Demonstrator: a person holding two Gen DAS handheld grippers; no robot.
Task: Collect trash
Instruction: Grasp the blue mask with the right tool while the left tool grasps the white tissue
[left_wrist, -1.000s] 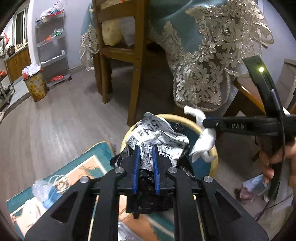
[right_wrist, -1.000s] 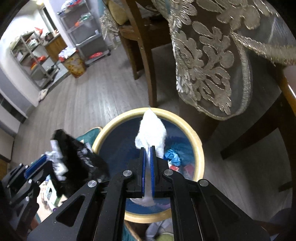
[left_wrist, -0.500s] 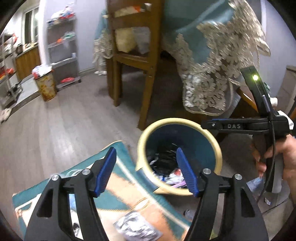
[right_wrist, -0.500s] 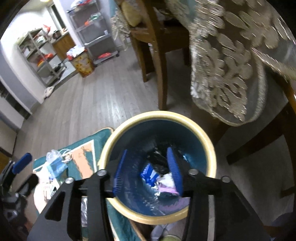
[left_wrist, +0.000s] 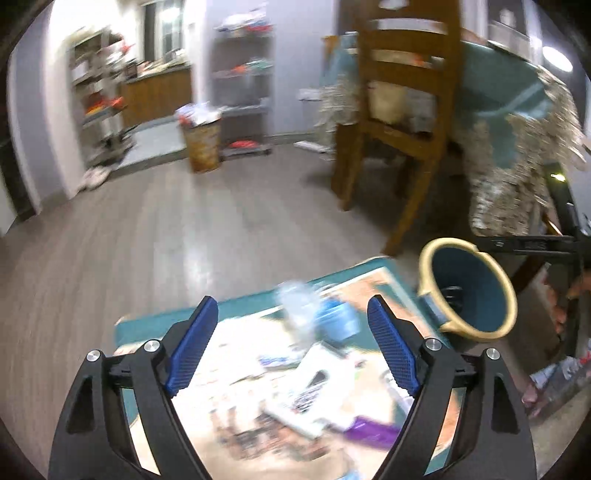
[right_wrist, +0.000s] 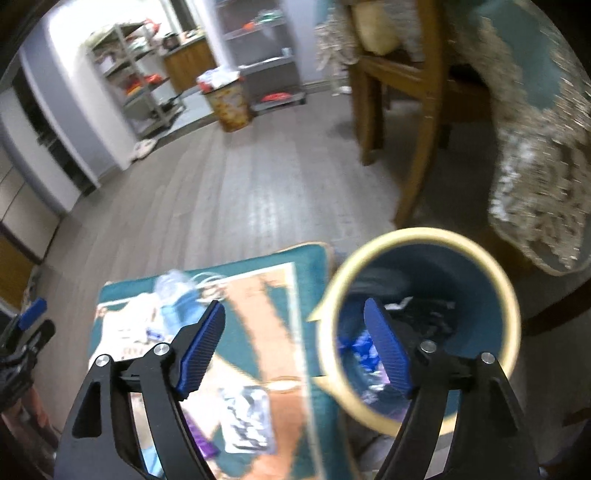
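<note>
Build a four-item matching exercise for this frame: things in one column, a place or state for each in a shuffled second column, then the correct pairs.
Things
1. left gripper
2. waste bin
3. purple wrapper
4. wooden chair

Places or states
A. lying on the rug
B. open, holding nothing
C. standing at the table with the lace cloth
D. on the floor beside the rug, trash inside

Pairs: 1-B, 2-D, 3-A, 4-C

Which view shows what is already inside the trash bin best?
The right wrist view: it looks down into the trash bin, showing dark and blue trash at the bottom. The left wrist view catches the bin sideways at the edge, contents barely visible.
</note>
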